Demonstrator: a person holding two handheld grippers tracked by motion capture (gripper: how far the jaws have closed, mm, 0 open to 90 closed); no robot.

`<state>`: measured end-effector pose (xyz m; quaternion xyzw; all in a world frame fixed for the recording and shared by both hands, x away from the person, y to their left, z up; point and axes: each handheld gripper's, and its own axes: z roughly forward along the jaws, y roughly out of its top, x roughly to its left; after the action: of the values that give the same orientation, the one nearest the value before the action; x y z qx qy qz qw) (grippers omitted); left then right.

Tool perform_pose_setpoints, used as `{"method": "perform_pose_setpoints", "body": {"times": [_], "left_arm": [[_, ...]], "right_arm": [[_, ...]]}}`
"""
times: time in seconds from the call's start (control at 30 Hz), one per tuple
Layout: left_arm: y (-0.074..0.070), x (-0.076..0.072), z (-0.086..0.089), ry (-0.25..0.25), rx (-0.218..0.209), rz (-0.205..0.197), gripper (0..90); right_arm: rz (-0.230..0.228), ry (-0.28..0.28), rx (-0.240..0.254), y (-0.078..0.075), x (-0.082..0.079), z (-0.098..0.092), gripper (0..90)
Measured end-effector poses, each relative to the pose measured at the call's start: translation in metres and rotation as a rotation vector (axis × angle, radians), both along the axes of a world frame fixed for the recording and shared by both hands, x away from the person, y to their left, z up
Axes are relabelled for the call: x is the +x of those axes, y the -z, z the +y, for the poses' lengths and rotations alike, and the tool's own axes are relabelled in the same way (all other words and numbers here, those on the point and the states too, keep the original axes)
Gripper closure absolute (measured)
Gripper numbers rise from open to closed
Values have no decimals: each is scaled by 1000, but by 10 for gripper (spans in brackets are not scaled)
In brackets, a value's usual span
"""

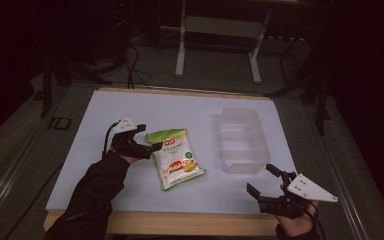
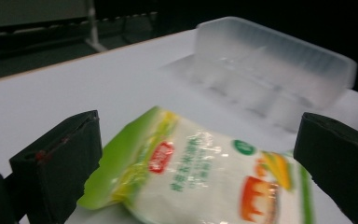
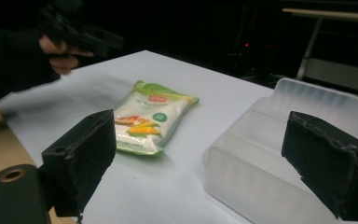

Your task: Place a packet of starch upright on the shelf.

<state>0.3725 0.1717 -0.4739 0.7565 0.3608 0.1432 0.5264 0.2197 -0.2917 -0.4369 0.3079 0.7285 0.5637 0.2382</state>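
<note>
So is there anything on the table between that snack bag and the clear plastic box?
Nothing visible. The snack bag lies flat left of the clear box, with bare white table between them. The left gripper, jaws open, is at the bag's far side.

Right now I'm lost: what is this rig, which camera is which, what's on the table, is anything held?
No robot here: a person holds a two-jaw gripper in each hand. The high view looks down on the white table. The left gripper sits open by the snack bag, its jaws either side of the bag's green end without closing on it. The right gripper is open near the table's front edge, holding nothing. The other two pictures come from cameras riding on each gripper, looking along its black jaws. A clear plastic container stands to the bag's right.
</note>
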Motion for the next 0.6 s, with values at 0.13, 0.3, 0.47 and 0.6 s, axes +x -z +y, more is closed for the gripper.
{"method": "perform_pose_setpoints", "body": {"times": [0.13,0.3,0.47,0.6], "left_arm": [[11,16,4,-30,1,46,15],[28,34,9,-47,23,106,14],[46,46,9,-49,59,161,15],[55,50,8,-37,55,192,57]], "right_arm": [[-1,-30,-24,2,-1,3,99],[2,-47,-33,3,-2,5,120],[10,-52,-43,5,-1,6,121],[15,-58,-39,6,-1,6,122]]}}
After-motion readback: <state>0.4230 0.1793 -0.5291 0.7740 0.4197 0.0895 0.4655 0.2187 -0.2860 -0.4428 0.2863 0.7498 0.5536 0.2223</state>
